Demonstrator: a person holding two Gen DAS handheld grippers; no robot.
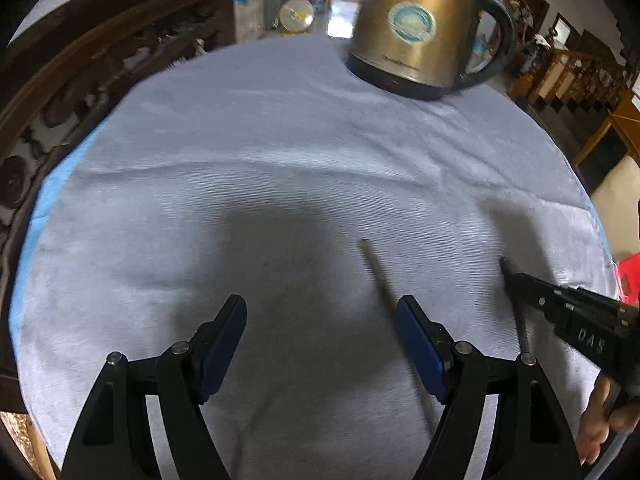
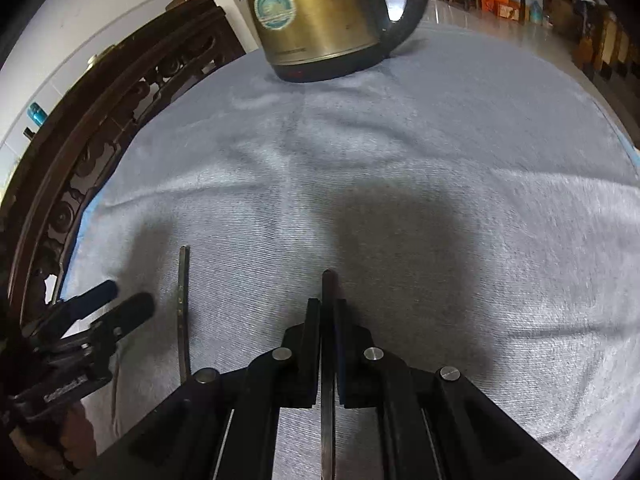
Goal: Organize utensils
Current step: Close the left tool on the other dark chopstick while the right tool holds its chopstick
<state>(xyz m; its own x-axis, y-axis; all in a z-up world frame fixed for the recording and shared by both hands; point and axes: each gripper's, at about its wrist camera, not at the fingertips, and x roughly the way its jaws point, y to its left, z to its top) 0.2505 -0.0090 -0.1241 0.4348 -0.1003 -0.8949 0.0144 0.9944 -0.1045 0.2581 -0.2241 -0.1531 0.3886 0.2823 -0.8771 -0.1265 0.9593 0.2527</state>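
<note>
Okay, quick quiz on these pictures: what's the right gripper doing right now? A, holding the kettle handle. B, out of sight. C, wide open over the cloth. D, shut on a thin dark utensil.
D: in the right wrist view the right gripper has its jaws closed on a thin dark utensil whose tip sticks out ahead, while the kettle stands far off, untouched.

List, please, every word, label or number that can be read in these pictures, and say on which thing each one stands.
"DAS": raised letters on the body of the right gripper, seen from the left wrist view.
Round blue-green sticker on the kettle: too blurred to read.
Small brand line low on the kettle body: too blurred to read.
Raised lettering on the left gripper, seen from the right wrist view: too blurred to read.
</note>
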